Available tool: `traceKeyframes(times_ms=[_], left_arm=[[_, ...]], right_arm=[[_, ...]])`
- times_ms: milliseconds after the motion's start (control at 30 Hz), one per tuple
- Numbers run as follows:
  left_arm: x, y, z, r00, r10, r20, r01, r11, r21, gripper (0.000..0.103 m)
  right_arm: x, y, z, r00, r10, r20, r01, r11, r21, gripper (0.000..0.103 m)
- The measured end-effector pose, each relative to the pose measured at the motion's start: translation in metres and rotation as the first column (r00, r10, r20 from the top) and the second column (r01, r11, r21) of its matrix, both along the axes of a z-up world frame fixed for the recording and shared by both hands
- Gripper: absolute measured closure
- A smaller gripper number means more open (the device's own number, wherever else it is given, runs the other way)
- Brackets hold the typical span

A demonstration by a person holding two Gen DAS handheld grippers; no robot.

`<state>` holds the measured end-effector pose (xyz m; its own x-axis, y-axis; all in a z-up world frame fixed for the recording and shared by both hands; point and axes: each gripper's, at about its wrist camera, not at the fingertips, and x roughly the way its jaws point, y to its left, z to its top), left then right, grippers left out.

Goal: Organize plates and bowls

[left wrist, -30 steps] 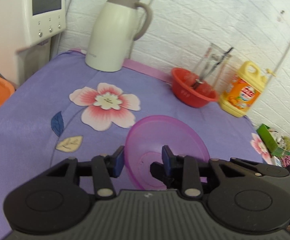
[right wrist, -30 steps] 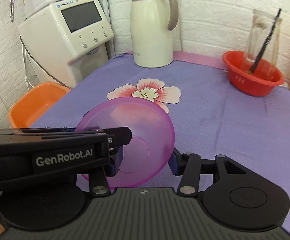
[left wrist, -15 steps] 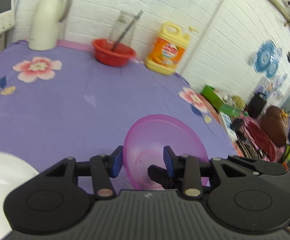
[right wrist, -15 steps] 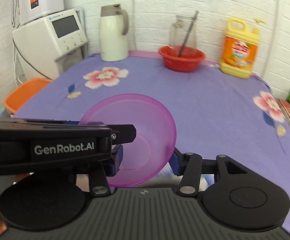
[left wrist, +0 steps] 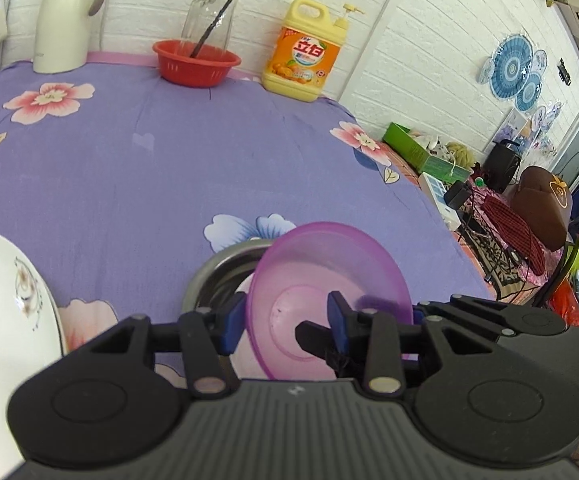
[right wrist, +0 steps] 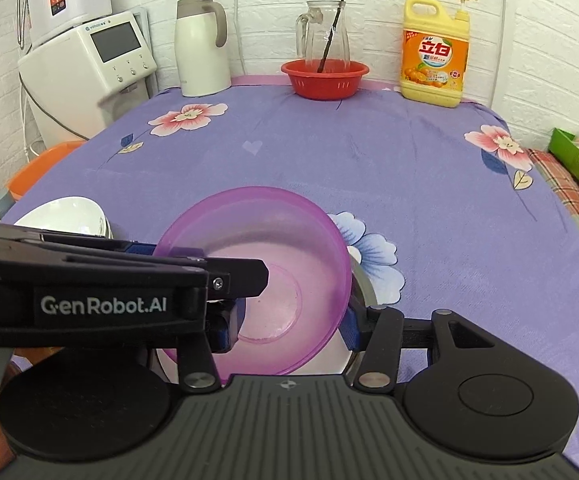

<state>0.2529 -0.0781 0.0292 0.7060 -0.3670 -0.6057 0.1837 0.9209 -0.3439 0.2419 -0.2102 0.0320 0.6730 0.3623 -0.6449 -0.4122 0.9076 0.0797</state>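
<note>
A translucent purple bowl (left wrist: 321,276) hangs tilted between both grippers, just above a steel bowl (left wrist: 217,276) with something white inside it. My left gripper (left wrist: 285,320) has one blue pad outside the bowl's wall and one inside, closed on the rim. In the right wrist view the purple bowl (right wrist: 273,264) fills the gap of my right gripper (right wrist: 289,328), whose pads stand on either side of it, apparently apart from it. The left gripper's arm crosses that view at the left. A white patterned bowl (left wrist: 5,304) sits left; it also shows in the right wrist view (right wrist: 69,216).
A purple flowered cloth (right wrist: 369,160) covers the table. At the back stand a white kettle (right wrist: 201,48), a red basket (right wrist: 325,78) with a glass jug, and a yellow detergent bottle (right wrist: 435,52). A white machine (right wrist: 89,68) stands left. Clutter lies beyond the right edge.
Both grippers have pulled back toward the table's near edge with the purple bowl. The steel bowl and the white bowl have come into view under and beside it.
</note>
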Motion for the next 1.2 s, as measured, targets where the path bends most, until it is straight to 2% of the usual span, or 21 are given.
traceKeyframes(times_ms=[167,233,333,400,500,633,933,1200], left_arm=[[-0.002,0.004,0.0,1.0,-0.003,0.023,0.003,1.0,-0.009,0.065],[-0.005,0.008,0.004,0.998,0.005,0.056,-0.005,1.0,-0.013,0.053],[-0.009,0.013,0.015,0.993,0.035,0.117,-0.035,0.999,0.001,0.05],[-0.01,0.019,0.022,0.989,0.054,0.141,-0.052,0.999,-0.016,0.049],[-0.015,0.027,0.029,0.981,0.084,0.173,-0.079,0.996,-0.036,0.046],[-0.023,0.029,0.028,0.974,0.104,0.202,-0.104,0.995,-0.01,0.043],[-0.028,0.028,0.001,0.979,0.133,0.152,-0.137,0.99,0.022,0.039],[-0.01,0.024,-0.015,0.985,0.139,0.102,-0.146,0.987,0.072,0.038]], right_arm=[[-0.004,-0.008,-0.002,1.0,0.01,0.0,-0.01,0.998,0.058,0.018],[-0.006,-0.014,0.0,1.0,0.0,0.009,-0.001,0.996,0.09,0.017],[-0.006,-0.023,0.005,0.999,-0.029,0.022,0.026,0.989,0.143,0.01],[-0.005,-0.028,0.008,0.998,-0.051,0.04,0.044,0.987,0.153,0.003],[-0.005,-0.038,0.013,0.994,-0.093,0.065,0.079,0.978,0.193,0.0],[-0.014,-0.044,0.01,0.986,-0.138,0.09,0.116,0.97,0.215,0.0],[-0.04,-0.047,-0.018,0.967,-0.247,0.07,0.226,0.948,0.223,0.0],[-0.023,-0.037,-0.028,0.973,-0.225,0.039,0.214,0.958,0.189,0.0]])
